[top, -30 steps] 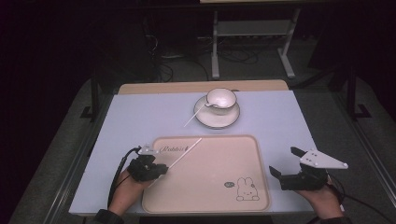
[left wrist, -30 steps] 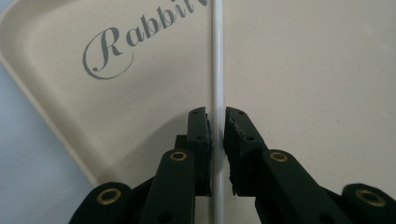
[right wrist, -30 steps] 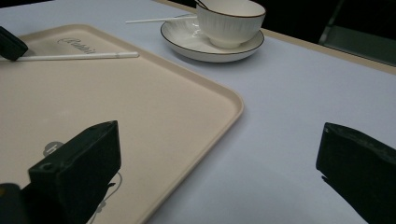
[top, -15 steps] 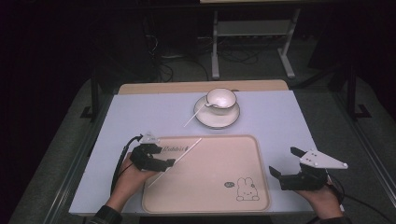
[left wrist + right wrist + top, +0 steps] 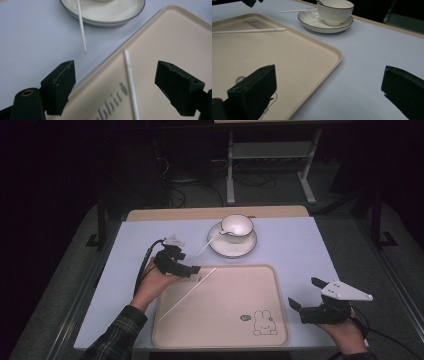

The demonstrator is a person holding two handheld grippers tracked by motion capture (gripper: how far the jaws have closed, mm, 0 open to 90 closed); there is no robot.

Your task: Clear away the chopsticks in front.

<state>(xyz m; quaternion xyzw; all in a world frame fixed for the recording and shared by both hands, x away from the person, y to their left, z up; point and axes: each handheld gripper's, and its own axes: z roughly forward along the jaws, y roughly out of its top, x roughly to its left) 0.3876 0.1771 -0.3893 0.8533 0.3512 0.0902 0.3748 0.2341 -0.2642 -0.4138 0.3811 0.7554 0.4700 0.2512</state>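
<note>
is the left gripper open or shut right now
Open. In the left gripper view the left gripper has its jaws set wide apart with nothing between them but the white stick lying on the tray.

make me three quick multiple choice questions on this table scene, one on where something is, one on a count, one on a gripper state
1. Where does the bowl sit?
A. on the saucer
B. on the tray
C. on the bare table

2. How many white sticks are there?
A. one
B. two
C. four

3. How is the left gripper?
A. shut on a stick
B. open, holding nothing
C. shut, holding nothing

Answers: 1 A, the bowl stands in the saucer's middle. 2 B, one stick lies on the tray, another stick leans off the saucer. 3 B, its jaws stand wide apart.
</note>
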